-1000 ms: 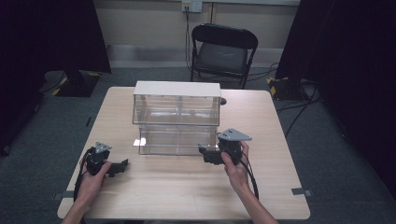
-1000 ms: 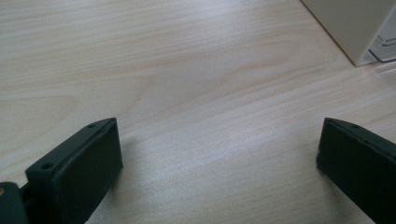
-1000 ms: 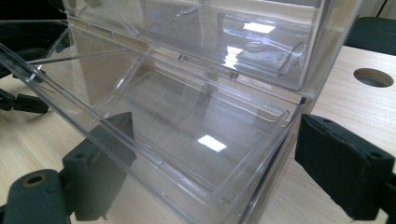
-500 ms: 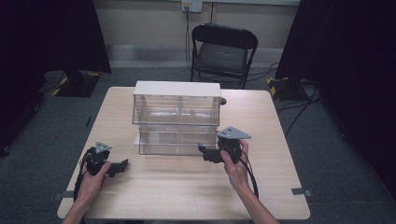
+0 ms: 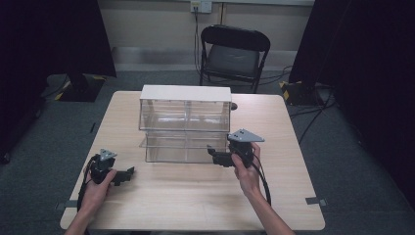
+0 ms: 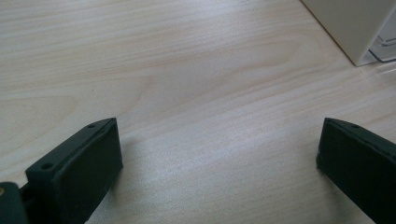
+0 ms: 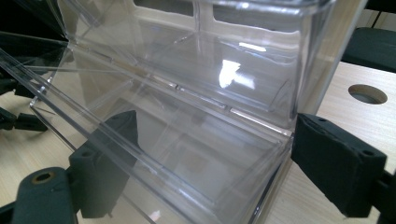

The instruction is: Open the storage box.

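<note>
**Lower drawer stands pulled out at the right gripper**

Since the earlier frames the lower drawer (image 5: pixel 183 149) of the clear two-tier organizer (image 5: pixel 185 115) has slid further forward; both hands have barely shifted. The right gripper (image 5: pixel 219 155) has its jaws spread at the drawer's right front corner, one jaw behind the clear wall. The left gripper (image 5: pixel 123 175) rests jaws apart on the table (image 5: pixel 195 196), well clear of the organizer, bare wood around it.

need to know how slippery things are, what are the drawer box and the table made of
Drawer box: looks like clear hard plastic, glossy; you see through its walls, with bright glints. Its top is opaque white, likely plastic too. Table: pale wood or wood-look laminate, with grain lines and a soft satin sheen; which one cannot be told.
</note>
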A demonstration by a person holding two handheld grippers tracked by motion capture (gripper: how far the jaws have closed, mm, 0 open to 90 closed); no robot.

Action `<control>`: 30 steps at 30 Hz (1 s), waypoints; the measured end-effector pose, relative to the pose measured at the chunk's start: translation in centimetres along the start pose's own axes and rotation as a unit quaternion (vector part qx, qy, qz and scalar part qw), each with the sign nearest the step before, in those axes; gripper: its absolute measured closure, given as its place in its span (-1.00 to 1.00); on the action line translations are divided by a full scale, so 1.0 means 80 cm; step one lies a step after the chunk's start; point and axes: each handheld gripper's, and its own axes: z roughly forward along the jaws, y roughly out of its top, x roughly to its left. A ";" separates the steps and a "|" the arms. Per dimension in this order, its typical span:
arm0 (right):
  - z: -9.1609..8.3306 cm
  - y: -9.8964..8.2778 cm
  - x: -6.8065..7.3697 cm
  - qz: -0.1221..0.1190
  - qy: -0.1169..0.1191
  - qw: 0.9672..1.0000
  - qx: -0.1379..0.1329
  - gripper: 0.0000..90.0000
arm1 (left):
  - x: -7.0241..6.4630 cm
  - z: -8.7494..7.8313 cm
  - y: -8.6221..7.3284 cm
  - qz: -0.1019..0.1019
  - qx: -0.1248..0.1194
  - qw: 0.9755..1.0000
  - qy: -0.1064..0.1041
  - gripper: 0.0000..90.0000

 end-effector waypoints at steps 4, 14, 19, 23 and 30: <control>0.000 0.002 -0.002 0.010 0.006 1.000 -0.004 -0.68 | 0.000 0.000 0.000 0.000 0.000 1.000 0.000 -1.00; 0.001 0.005 -0.004 0.015 0.008 1.000 -0.008 -0.69 | 0.000 0.000 0.000 0.000 0.000 1.000 0.000 -1.00; 0.001 0.010 -0.004 0.022 0.004 1.000 -0.018 -0.69 | 0.000 0.000 0.000 0.000 0.000 1.000 0.000 -1.00; -0.003 0.018 -0.003 0.013 0.000 1.000 -0.028 -0.69 | 0.000 0.000 0.000 0.001 0.000 1.000 0.000 -1.00; -0.005 0.025 -0.005 0.012 0.007 0.999 -0.036 -0.71 | 0.000 0.000 0.000 0.000 0.000 1.000 0.000 -1.00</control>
